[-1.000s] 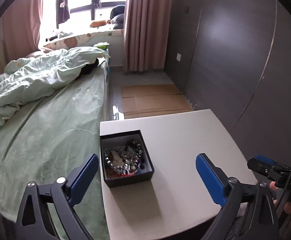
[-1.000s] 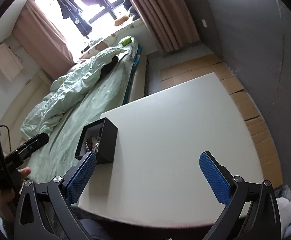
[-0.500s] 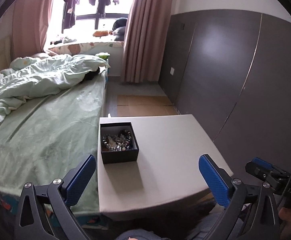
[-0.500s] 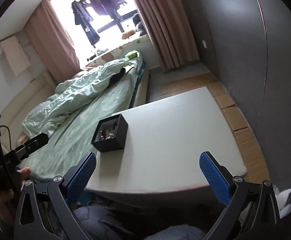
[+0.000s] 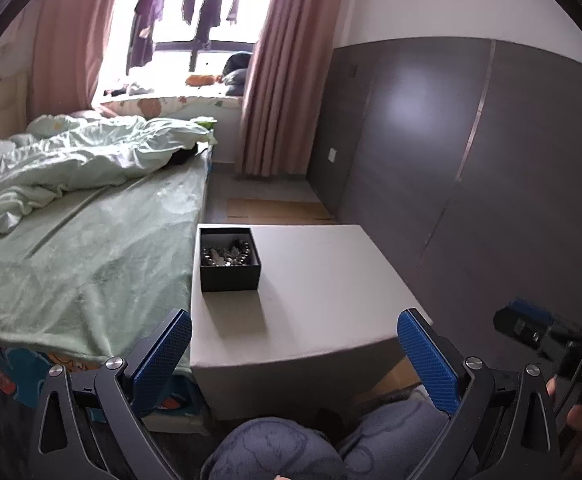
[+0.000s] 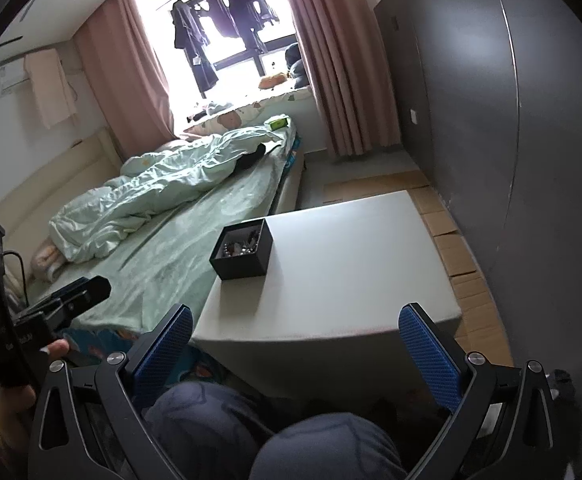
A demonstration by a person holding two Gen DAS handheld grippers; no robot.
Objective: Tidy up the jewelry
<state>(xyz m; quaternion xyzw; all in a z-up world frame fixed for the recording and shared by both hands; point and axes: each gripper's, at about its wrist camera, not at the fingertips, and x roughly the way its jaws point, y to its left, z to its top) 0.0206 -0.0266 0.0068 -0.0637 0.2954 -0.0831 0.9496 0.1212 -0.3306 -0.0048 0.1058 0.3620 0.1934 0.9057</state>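
A black open box (image 5: 229, 262) full of tangled beaded jewelry (image 5: 227, 255) stands at the left edge of a white table (image 5: 323, 280); it also shows in the right wrist view (image 6: 243, 252). My left gripper (image 5: 294, 354) is open and empty, held back from the table's near edge. My right gripper (image 6: 295, 354) is open and empty, also short of the table (image 6: 351, 264). Each gripper shows at the edge of the other's view.
A bed with a green sheet (image 5: 83, 256) and a rumpled duvet (image 5: 71, 168) adjoins the table's left side. A dark wardrobe wall (image 5: 491, 168) runs along the right. Cardboard sheets (image 6: 451, 236) lie on the floor. My knees (image 6: 271, 432) are below the grippers.
Both grippers have pulled back and up from the table, so the box looks smaller and farther. Both stayed open and empty.
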